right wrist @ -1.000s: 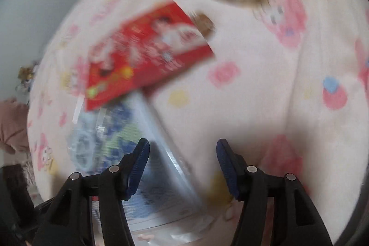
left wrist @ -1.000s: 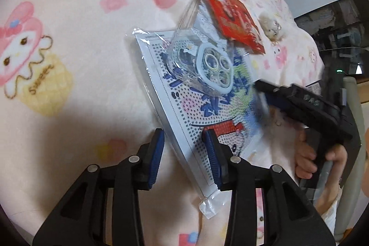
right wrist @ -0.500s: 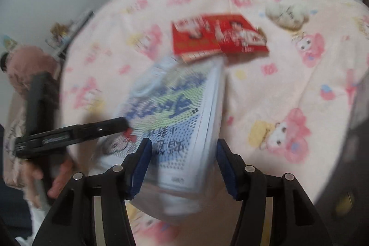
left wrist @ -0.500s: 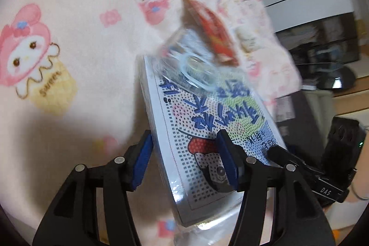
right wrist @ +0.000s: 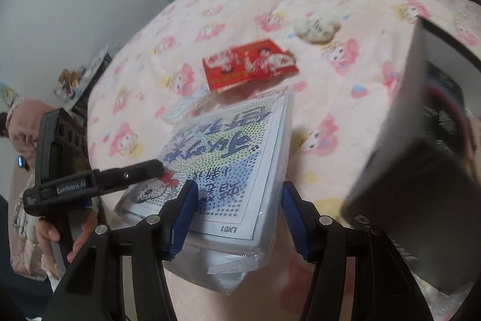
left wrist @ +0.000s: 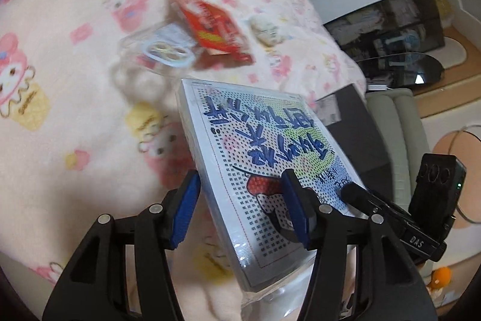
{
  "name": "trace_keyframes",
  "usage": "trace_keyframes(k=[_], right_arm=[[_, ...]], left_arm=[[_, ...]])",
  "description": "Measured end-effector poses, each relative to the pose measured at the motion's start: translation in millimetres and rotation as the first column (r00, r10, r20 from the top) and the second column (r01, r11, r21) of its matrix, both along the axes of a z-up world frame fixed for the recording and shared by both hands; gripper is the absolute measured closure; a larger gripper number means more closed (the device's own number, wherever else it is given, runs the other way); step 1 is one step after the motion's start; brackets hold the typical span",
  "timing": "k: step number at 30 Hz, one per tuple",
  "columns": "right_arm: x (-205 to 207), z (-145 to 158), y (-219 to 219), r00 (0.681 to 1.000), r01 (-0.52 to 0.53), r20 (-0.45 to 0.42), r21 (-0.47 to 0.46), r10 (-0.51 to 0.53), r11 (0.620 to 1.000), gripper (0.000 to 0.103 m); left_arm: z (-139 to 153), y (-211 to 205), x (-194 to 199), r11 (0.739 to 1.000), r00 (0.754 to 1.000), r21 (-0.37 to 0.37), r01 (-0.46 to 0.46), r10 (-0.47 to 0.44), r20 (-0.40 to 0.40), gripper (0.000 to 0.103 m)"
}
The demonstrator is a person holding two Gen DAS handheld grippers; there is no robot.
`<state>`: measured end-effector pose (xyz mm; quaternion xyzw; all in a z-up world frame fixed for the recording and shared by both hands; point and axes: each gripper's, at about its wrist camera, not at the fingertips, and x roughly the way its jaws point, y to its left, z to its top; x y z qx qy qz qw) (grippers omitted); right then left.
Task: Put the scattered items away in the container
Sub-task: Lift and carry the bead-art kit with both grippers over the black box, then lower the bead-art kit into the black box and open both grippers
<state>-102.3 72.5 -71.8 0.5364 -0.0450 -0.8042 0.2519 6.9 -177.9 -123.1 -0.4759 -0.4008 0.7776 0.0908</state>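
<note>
Your left gripper clamps the kit, a flat plastic-wrapped pack printed with blue characters and dots, lifted and tilted off the blanket. Your right gripper straddles the kit's opposite edge; whether it squeezes, you cannot tell. Only the right view shows the black box at 3 o'clock. At 12 o'clock lie the red packet and clear case. A second ago the kit lay flat under that case.
</note>
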Motion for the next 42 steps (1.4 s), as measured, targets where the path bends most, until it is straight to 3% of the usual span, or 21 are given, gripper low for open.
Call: trace_keyframes(k=[9, 14, 17, 20, 24, 29, 33, 36, 42], right_arm=[[28, 66, 46, 0.980, 0.079, -0.178, -0.040, -0.085, 0.996, 0.049], [39, 109, 96, 0.941, 0.167, -0.285, -0.081, -0.183, 0.983, 0.049], [37, 129, 137, 0.916, 0.222, -0.319, -0.105, -0.244, 0.969, 0.049], [34, 128, 175, 0.899, 0.305, -0.311, -0.056, -0.307, 0.951, 0.049], [30, 103, 223, 0.894, 0.387, -0.237, -0.022, -0.381, 0.922, 0.049], [15, 73, 267, 0.887, 0.440, -0.146, -0.014, -0.438, 0.898, 0.049], [1, 50, 282, 0.897, 0.437, -0.103, 0.065, -0.429, 0.897, 0.049], [-9, 36, 282, 0.891, 0.453, -0.106, 0.156, -0.441, 0.878, 0.049], [-10, 21, 280, 0.924, 0.382, -0.095, 0.229, -0.370, 0.895, 0.049]], left_arm=[[61, 37, -29, 0.996, 0.982, -0.011, 0.090, -0.090, -0.167, 0.047], [110, 83, -65, 0.979, 0.942, -0.035, 0.199, -0.201, -0.268, 0.047], [136, 124, -97, 0.951, 0.907, -0.054, 0.303, -0.306, -0.290, 0.047], [138, 169, -134, 0.908, 0.875, -0.050, 0.415, -0.413, -0.251, 0.048], [124, 227, -174, 0.849, 0.834, -0.095, 0.520, -0.528, -0.158, 0.048], [99, 281, -206, 0.796, 0.800, -0.129, 0.591, -0.599, -0.033, 0.048], [83, 313, -214, 0.744, 0.771, -0.220, 0.631, -0.632, 0.077, 0.048], [66, 324, -216, 0.711, 0.746, -0.230, 0.664, -0.648, 0.151, 0.048], [52, 333, -212, 0.652, 0.702, -0.262, 0.711, -0.675, 0.227, 0.048]])
